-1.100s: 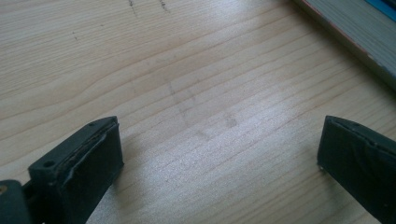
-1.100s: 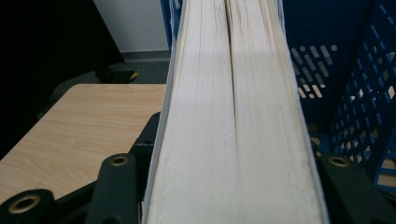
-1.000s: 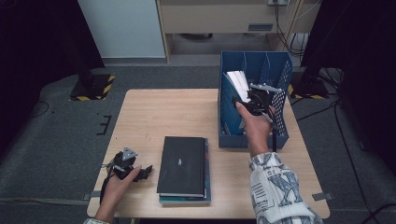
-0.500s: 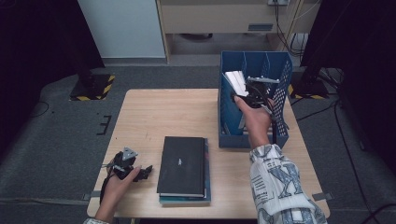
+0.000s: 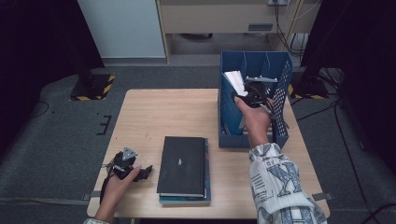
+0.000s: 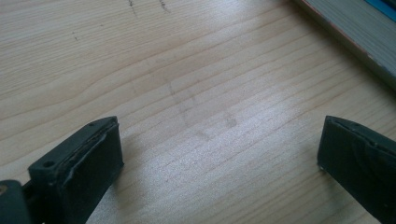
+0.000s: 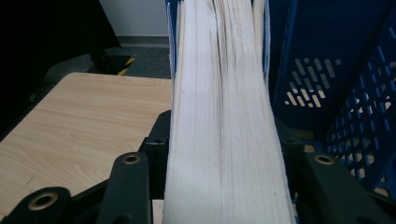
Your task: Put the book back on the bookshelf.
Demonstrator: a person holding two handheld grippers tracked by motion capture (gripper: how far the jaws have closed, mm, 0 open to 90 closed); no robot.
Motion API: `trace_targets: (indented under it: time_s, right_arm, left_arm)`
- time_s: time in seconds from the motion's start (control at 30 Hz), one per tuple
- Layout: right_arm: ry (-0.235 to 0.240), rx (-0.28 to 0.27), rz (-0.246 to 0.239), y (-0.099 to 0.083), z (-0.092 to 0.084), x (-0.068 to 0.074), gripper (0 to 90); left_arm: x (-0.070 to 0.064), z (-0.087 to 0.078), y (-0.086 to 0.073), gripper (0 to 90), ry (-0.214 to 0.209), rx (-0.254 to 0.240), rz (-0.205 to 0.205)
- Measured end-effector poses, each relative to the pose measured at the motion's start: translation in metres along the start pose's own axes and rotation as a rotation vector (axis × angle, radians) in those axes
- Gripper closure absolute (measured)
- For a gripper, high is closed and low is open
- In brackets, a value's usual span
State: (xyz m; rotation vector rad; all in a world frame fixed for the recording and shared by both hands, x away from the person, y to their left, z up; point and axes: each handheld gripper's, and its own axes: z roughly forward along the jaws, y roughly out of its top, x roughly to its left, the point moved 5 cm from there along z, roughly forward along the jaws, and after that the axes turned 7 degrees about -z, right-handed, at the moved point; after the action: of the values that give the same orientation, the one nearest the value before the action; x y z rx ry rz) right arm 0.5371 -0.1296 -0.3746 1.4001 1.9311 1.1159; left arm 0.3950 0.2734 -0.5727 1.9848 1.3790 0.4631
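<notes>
A thick book (image 5: 235, 80) with white page edges stands tilted in the left slot of the blue file rack (image 5: 280, 79). My right gripper (image 5: 254, 91) reaches into the rack and is shut on this book. Its jaws have just been closing with the book (image 7: 224, 116) between them, one on each cover. My left gripper (image 5: 144, 171) rests open near the table's front left corner, its jaws (image 6: 219, 158) wide apart over bare wood. A black book (image 5: 183, 164) lies on a teal one just right of it.
The rack's perforated blue walls (image 7: 336, 70) close in beside the held book. The wooden table (image 5: 173, 114) has free room at its left and middle. An edge of the book stack (image 6: 355, 37) lies close ahead of the left gripper.
The right hand and the book have shifted slightly inside the rack. The left hand and the stack have not moved.
</notes>
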Motion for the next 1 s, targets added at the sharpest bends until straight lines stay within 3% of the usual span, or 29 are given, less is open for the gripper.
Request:
trace_targets:
  time_s: [0.17, 0.57, 1.0]
  right_arm:
    - [-0.014, 0.008, -0.017, 0.001, 0.000, 0.002, 59.1]
    - [-0.025, -0.021, 0.014, 0.004, 0.001, -0.004, 60.4]
    - [-0.069, -0.046, 0.033, 0.032, 0.015, -0.008, 60.5]
  left_arm:
    - [0.000, 0.000, 0.000, 0.0, 0.000, 0.000, 0.000]
    - [0.000, 0.000, 0.000, 0.0, -0.001, 0.001, -0.003]
    - [0.000, 0.000, 0.000, 0.0, -0.005, 0.001, 0.004]
